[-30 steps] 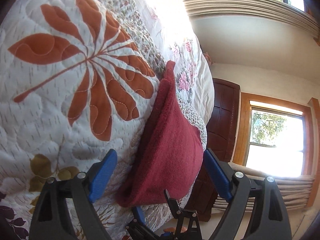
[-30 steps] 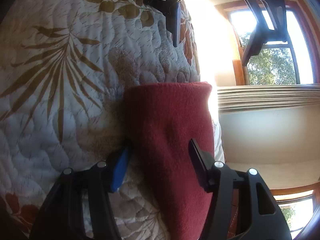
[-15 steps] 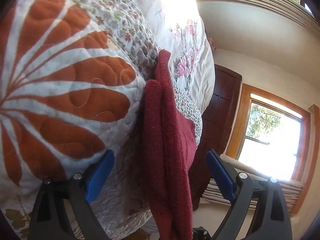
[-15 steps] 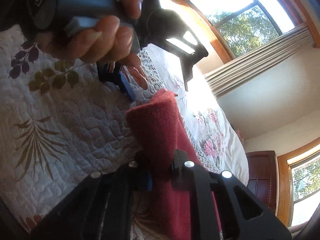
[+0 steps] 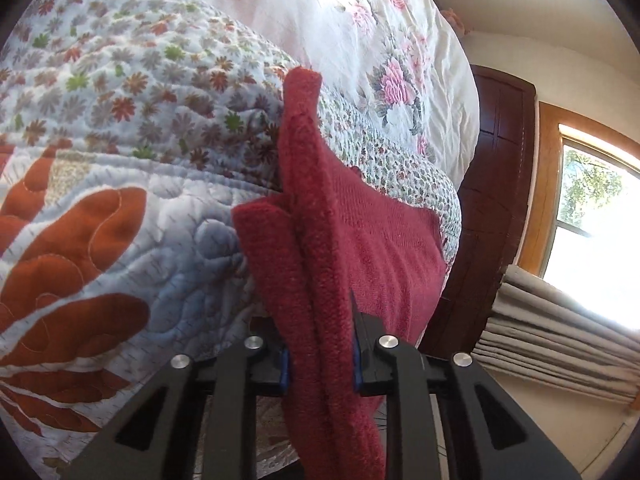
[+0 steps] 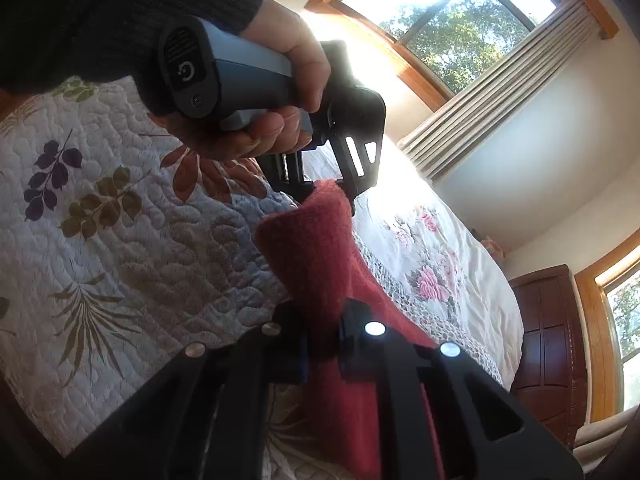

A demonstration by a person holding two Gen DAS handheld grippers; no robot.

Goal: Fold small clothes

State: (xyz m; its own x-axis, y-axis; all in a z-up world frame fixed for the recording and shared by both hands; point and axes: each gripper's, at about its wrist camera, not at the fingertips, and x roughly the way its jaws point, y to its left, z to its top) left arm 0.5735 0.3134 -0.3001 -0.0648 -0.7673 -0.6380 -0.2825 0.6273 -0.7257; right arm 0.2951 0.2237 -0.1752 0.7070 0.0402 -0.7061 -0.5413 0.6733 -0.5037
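Red knit cloth [image 5: 344, 264] is pinched in both grippers — the left gripper [image 5: 320, 364] clamps a folded edge, the right gripper [image 6: 322, 344] grips another — lifted just above the leafy quilt [image 6: 120, 248]. Beyond lie a flowered sheet [image 5: 372, 40] and a sunny window [image 6: 440, 20].

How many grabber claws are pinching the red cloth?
2. The left gripper is clamped on one edge of the red cloth, and the right gripper is clamped on another edge, both above the quilt.
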